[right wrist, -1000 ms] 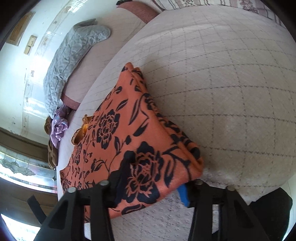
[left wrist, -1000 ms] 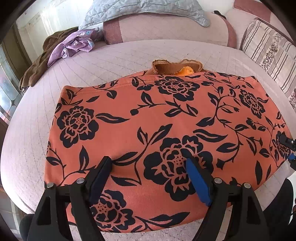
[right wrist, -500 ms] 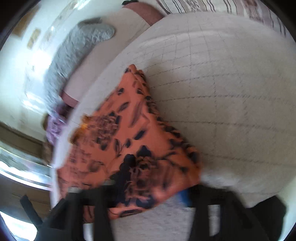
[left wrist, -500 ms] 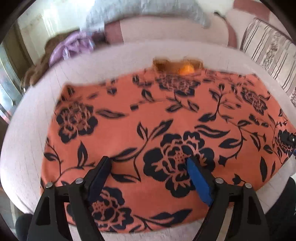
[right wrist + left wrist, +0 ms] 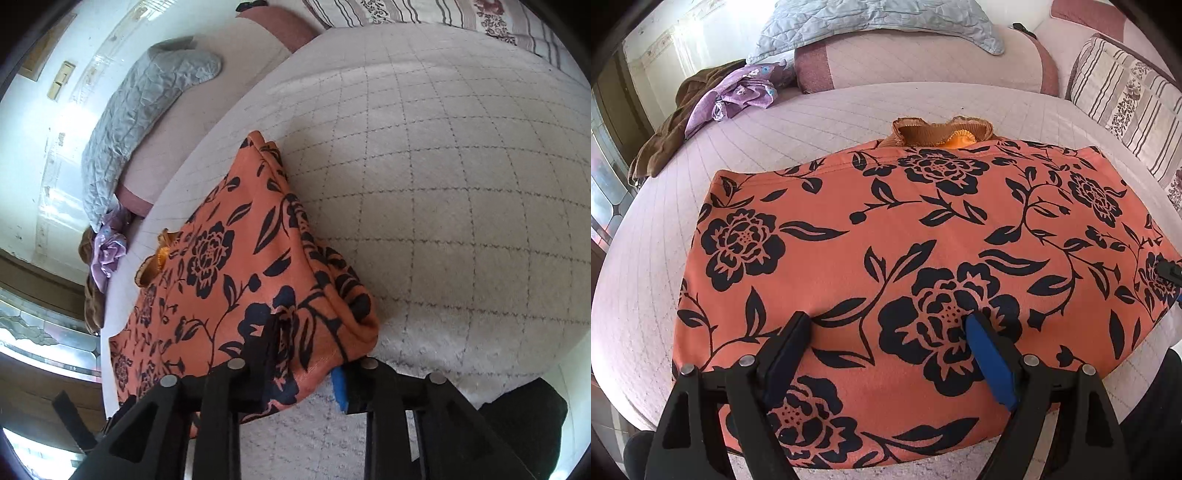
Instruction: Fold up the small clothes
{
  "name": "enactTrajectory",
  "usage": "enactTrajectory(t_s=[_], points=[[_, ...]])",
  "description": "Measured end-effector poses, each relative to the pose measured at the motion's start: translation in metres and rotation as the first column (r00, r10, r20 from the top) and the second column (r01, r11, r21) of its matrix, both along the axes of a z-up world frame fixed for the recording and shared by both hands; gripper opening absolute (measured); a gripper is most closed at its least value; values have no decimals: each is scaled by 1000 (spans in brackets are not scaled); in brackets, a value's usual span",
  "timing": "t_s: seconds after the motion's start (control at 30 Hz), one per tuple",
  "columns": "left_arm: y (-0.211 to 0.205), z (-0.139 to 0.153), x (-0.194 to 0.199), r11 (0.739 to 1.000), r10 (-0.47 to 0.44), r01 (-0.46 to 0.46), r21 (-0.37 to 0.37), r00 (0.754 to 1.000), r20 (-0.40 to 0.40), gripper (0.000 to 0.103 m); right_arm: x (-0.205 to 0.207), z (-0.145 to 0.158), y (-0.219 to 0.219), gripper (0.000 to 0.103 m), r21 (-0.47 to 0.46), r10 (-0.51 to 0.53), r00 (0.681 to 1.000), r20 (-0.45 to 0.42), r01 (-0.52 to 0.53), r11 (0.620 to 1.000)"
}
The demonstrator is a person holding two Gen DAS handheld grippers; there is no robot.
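An orange floral garment (image 5: 923,236) lies spread flat on the quilted bed (image 5: 849,107), filling the middle of the left wrist view. The left gripper (image 5: 886,332) hovers over its near part at the lower centre, jaws standing wide apart with nothing pinched between them. In the right wrist view the right gripper (image 5: 303,354) sits at the bottom centre, its jaws closed on the bunched corner of the garment (they have just eased open a little, the cloth staying between them). A small brown piece of clothing (image 5: 938,131) peeks out past the garment's far edge. A purple cloth (image 5: 738,92) lies in the upper left, beside a grey quilted blanket (image 5: 879,18).
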State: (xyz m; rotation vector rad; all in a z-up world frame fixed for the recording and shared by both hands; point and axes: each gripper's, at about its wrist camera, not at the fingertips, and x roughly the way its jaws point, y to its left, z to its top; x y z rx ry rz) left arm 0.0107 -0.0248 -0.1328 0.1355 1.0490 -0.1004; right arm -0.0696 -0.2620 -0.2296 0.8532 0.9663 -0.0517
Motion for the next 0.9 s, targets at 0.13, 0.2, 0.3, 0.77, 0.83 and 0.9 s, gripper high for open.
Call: enactTrajectory(t_s=[0.13,0.2,0.3,0.77,0.83,0.9], points=[[1,0,0,1000,-1,1,-1,1000,2,87,2,8,5,34,-7,0,1000,11,0,1000],[1,0,0,1000,-2,2,0,1000,3,87,4,8,8,62,-7,5,1000,11,-5,1000],[1,0,0,1000,0,0,-1,1000,1,87,6,7,14,79,-18,10,1000,18,-10,1000],[-1,-1,3,1000,-16,16,9,1000,-13,87,11,16,22,14,-257,76,997,-27,-80,963],[-2,-1,3,1000,-21,21,13,1000,-18,88,7,2,7,17,-179,52,998,-24,-55,982],[-3,0,5,1000,-21,21,17,999,-25,88,1,0,-4,24,-109,44,999,4,-43,993]])
